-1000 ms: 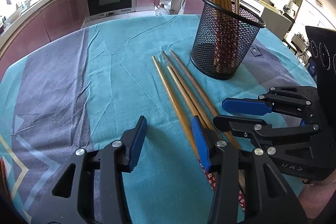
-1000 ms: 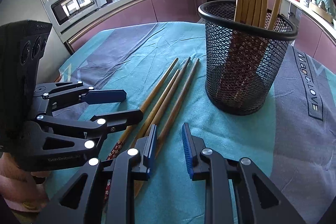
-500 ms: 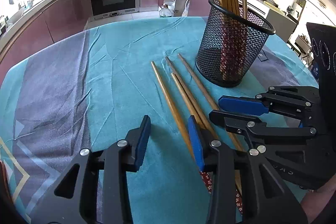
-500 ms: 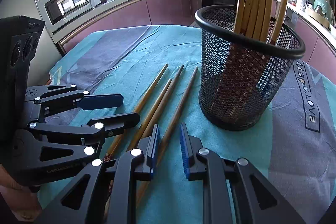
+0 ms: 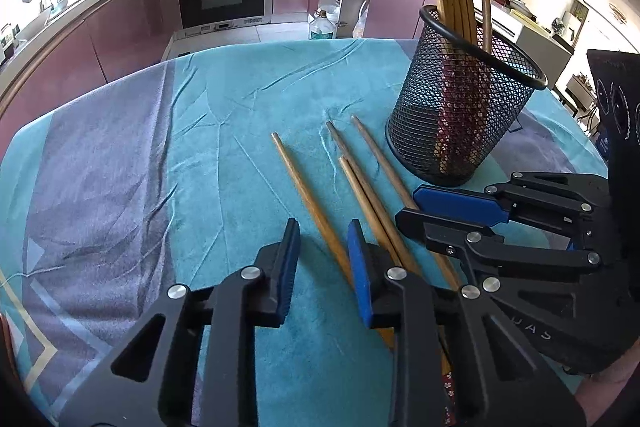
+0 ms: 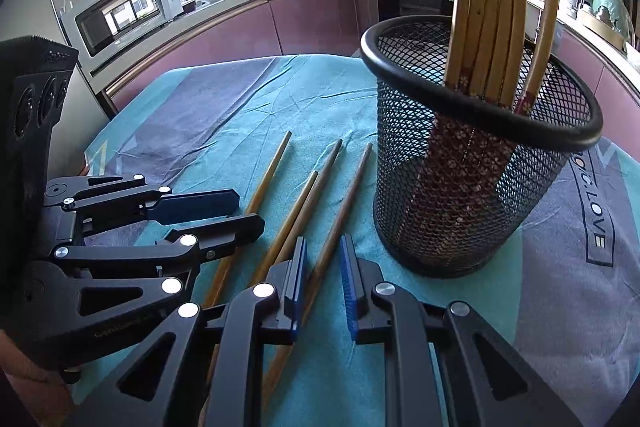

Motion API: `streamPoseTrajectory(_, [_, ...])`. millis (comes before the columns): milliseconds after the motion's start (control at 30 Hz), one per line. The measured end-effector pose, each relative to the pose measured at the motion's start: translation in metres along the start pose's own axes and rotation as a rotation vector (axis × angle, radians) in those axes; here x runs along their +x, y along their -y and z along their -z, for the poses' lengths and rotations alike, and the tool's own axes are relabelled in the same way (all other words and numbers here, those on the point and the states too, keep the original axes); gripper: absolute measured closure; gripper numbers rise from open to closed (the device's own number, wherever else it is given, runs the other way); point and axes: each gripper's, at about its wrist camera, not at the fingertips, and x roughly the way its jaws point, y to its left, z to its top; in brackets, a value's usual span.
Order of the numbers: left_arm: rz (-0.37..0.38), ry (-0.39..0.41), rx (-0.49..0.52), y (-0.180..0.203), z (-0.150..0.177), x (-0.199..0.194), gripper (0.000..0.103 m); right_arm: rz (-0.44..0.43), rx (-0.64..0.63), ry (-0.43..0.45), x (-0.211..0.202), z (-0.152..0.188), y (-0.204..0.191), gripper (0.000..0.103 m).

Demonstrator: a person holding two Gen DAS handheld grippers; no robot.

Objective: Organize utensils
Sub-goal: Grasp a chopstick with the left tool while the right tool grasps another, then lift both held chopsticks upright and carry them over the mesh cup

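Both grippers' jaws have narrowed since the earlier frame: left gripper closing around the leftmost chopstick, right gripper around the rightmost chopstick, neither pinched yet. Four lie on the bench beside the mesh holder; centre each stick before clamping.

Open counter lies to my left; the mesh holder blocks my right, loose chopsticks lying between.
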Motion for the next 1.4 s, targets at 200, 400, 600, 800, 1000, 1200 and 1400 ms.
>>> streamPoseTrajectory(200, [0.001, 0.0, -0.009, 0.001, -0.002, 0.001, 0.081, -0.01, 0.018, 0.001, 0.0, 0.0, 0.003, 0.091])
streamPoseTrajectory(400, [0.007, -0.001, -0.019, 0.0, -0.001, 0.002, 0.088, -0.031, 0.035, -0.001, -0.002, 0.001, 0.008, 0.093])
streamPoseTrajectory(600, [0.019, -0.004, -0.034, -0.001, 0.004, -0.002, 0.09, -0.052, 0.033, -0.014, -0.006, 0.005, 0.008, 0.095])
streamPoseTrajectory(800, [-0.003, -0.002, -0.011, 0.004, 0.005, 0.0, 0.087, -0.023, 0.012, -0.014, -0.003, 0.001, 0.002, 0.095])
streamPoseTrajectory(1000, [-0.019, -0.001, -0.015, 0.011, 0.003, 0.003, 0.09, -0.028, 0.024, -0.012, -0.002, 0.001, 0.003, 0.096])
streamPoseTrajectory(1200, [-0.013, 0.004, -0.05, 0.006, 0.006, -0.001, 0.095, -0.037, 0.038, 0.0, -0.01, 0.004, 0.007, 0.097])
streamPoseTrajectory(1400, [0.006, 0.025, -0.067, 0.0, 0.007, -0.013, 0.095, -0.078, 0.035, 0.038, -0.028, 0.006, 0.007, 0.098])
